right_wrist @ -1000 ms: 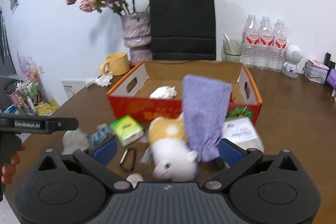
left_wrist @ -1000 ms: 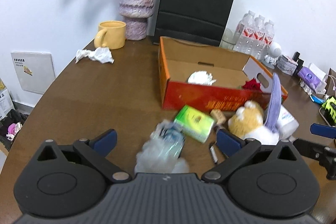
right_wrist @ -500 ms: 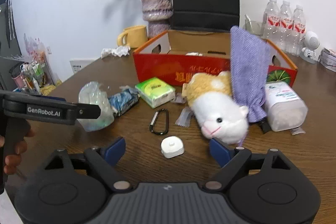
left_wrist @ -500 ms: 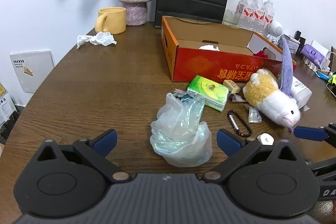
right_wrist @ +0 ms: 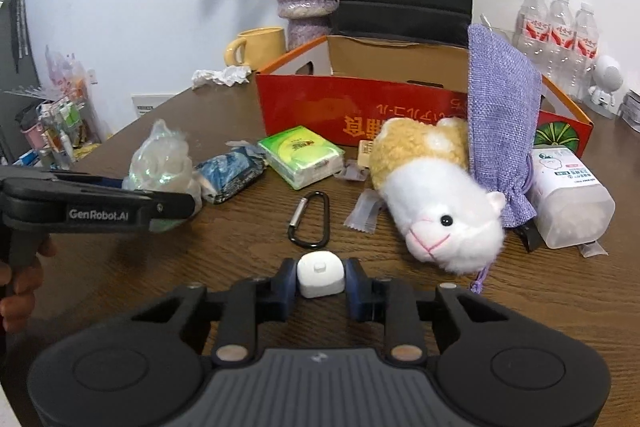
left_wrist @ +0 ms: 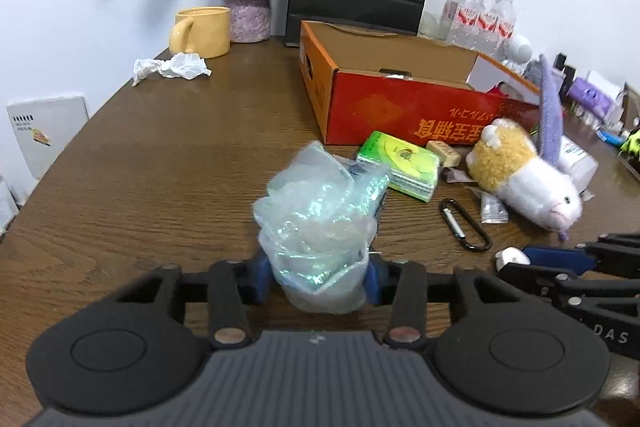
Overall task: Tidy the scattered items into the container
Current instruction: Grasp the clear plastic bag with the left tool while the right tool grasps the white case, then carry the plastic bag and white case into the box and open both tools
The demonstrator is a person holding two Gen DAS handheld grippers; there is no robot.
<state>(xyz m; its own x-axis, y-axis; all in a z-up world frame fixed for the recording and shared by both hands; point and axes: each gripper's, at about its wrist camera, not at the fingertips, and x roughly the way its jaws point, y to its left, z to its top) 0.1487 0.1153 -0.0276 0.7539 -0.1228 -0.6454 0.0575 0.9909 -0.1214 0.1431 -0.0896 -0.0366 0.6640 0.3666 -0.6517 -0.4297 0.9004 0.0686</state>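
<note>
Claws [left_wrist: 318,277] newly clamped: bag [left_wrist: 320,227], cap [right_wrist: 320,274].

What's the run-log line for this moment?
left gripper: shut on clear plastic bag | right gripper: shut on white cap | red box: open

A dark wooden table [left_wrist: 168,163] carries an open red cardboard box [left_wrist: 404,107], a yellow mug [left_wrist: 202,31], crumpled paper [left_wrist: 172,67], a green tissue pack [right_wrist: 300,155], a carabiner [right_wrist: 310,214], a plush toy [right_wrist: 436,199] (lying on its side) and water bottles [right_wrist: 558,39].
</note>
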